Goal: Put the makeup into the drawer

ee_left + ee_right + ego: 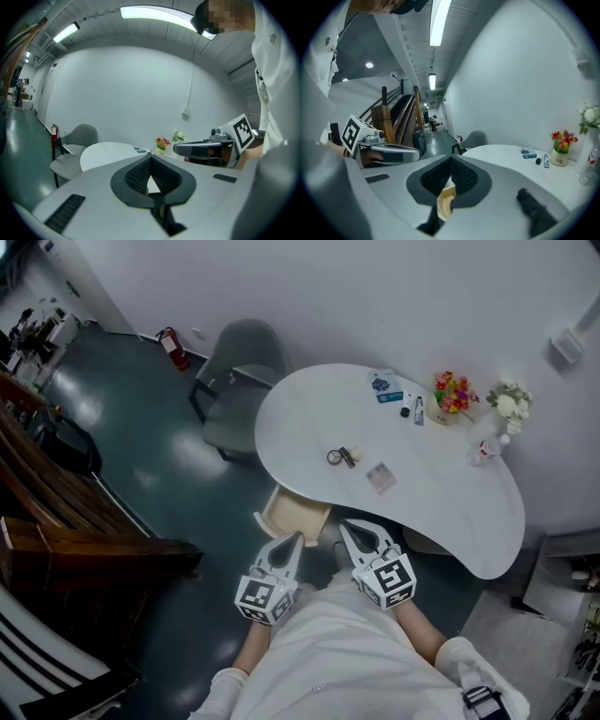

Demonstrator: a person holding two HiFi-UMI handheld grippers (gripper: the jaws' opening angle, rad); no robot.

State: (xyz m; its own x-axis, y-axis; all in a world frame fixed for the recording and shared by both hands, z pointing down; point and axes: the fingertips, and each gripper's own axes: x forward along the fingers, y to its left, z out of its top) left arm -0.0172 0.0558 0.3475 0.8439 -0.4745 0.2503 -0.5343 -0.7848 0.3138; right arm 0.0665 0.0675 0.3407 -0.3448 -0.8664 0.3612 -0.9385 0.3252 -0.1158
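Left gripper (pixel 296 540) and right gripper (pixel 345 526) sit closed and empty before the open drawer (pixel 292 515). The likely next move is to reach the makeup (pixel 343 457) beyond and open the jaws.

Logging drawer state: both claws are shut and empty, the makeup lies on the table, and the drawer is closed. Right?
No: the head view shows the drawer open under the table. Left claw and right claw are shut and empty; makeup lies on the table.
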